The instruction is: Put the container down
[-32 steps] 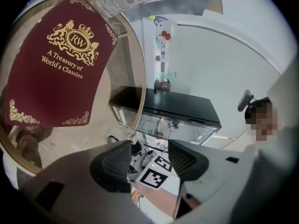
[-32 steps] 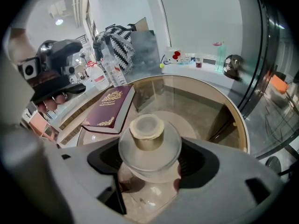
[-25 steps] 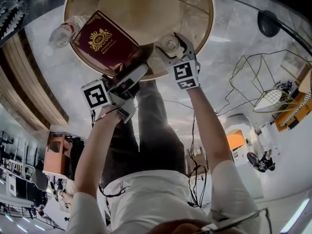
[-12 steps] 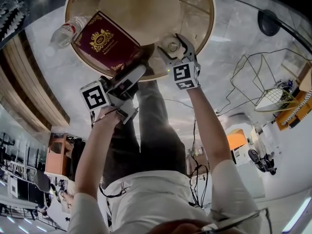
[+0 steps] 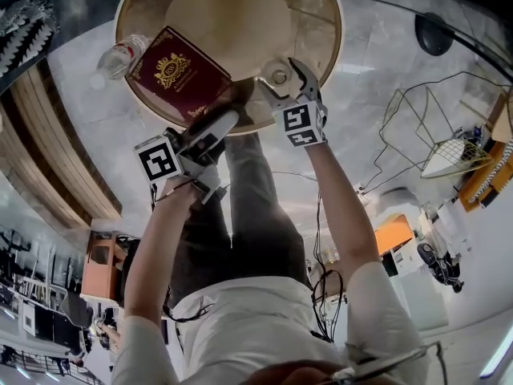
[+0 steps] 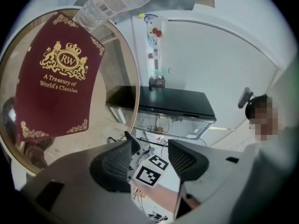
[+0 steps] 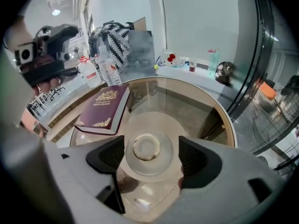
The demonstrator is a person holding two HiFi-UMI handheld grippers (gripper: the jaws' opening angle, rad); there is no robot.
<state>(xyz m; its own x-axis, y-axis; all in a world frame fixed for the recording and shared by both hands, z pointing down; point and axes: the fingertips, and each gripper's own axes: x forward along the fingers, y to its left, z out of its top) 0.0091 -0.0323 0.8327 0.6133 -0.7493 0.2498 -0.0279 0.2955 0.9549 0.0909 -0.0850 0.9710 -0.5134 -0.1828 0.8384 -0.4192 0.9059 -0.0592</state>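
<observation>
A clear round container with a knobbed lid (image 7: 146,147) stands on the round glass table (image 7: 224,118), near its front edge (image 5: 279,75). My right gripper (image 7: 152,158) straddles it; the jaws are opening and a thin gap shows on each side, so the pads do not press. In the head view the right gripper (image 5: 285,80) reaches over the gold rim (image 5: 335,42). My left gripper (image 5: 228,119) hangs at the table's near edge, left of the right one. Its jaws (image 6: 149,157) stand open with nothing between them.
A dark red book (image 5: 178,72) (image 7: 105,107) lies on the table's left side, with a clear plastic bottle (image 5: 120,53) (image 6: 121,1) just past it. More bottles (image 7: 88,73) stand beyond the rim. A wire-frame chair (image 5: 433,135) is to the right. A black cabinet (image 6: 159,101) stands behind.
The head view has shifted slightly. Both grippers stay where they were at the table's near edge, the right one still around the container.
</observation>
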